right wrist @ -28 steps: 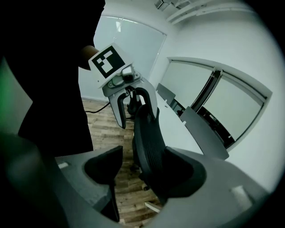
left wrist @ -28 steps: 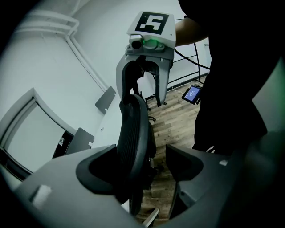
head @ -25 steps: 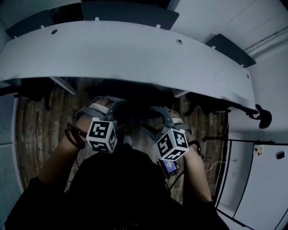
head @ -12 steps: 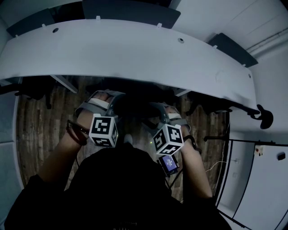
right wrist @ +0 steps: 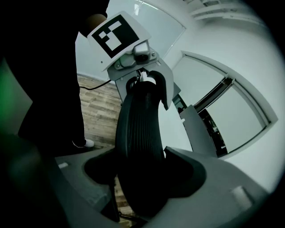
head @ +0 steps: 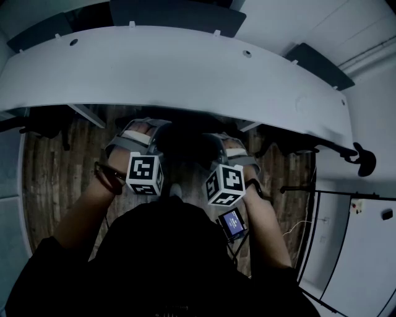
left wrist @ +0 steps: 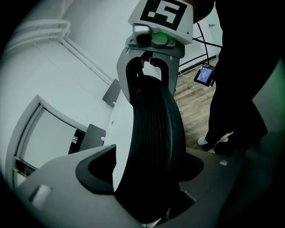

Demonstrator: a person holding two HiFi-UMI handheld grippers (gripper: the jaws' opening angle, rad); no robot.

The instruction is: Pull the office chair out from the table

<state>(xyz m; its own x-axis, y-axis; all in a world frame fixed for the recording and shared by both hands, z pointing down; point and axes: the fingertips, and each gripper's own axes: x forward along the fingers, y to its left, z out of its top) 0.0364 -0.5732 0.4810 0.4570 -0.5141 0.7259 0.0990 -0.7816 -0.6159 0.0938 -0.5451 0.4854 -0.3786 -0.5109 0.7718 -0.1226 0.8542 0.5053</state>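
Jaws on both tools are clamped on the office chair (head: pixel 185 141), one tool at each side of its ribbed black backrest (left wrist: pixel 153 142). In the left gripper view the left tool (left wrist: pixel 149 158) has the backrest's edge filling the gap between its two grey jaws, which press on it from either side. At the far end of the same curved backrest the right tool (left wrist: pixel 149 75) shows, marker cube up and a green light lit on its body. The right gripper view gives the mirror of this: the right tool grips its own edge of the backrest, and the left tool is seen across from it on the opposite edge.

From the head view the chair stands close in to the curved white counter (head: pixel 185 68), its backrest just at the counter's near rim and between the two tools. Its seat is lost in shadow below the rim. The person stands right behind the chair in dark clothes, left hand (head: pixel 141 130) and right hand (head: pixel 230 147) each wrapped round a tool. A small lit screen (head: pixel 233 223) hangs beside the right forearm. Wood-plank floor (head: pixel 52 170) shows on either side of the chair, and a white shoe (left wrist: pixel 205 140) rests on it near the chair. Dark panels (head: pixel 173 15) stand along the counter's far side.
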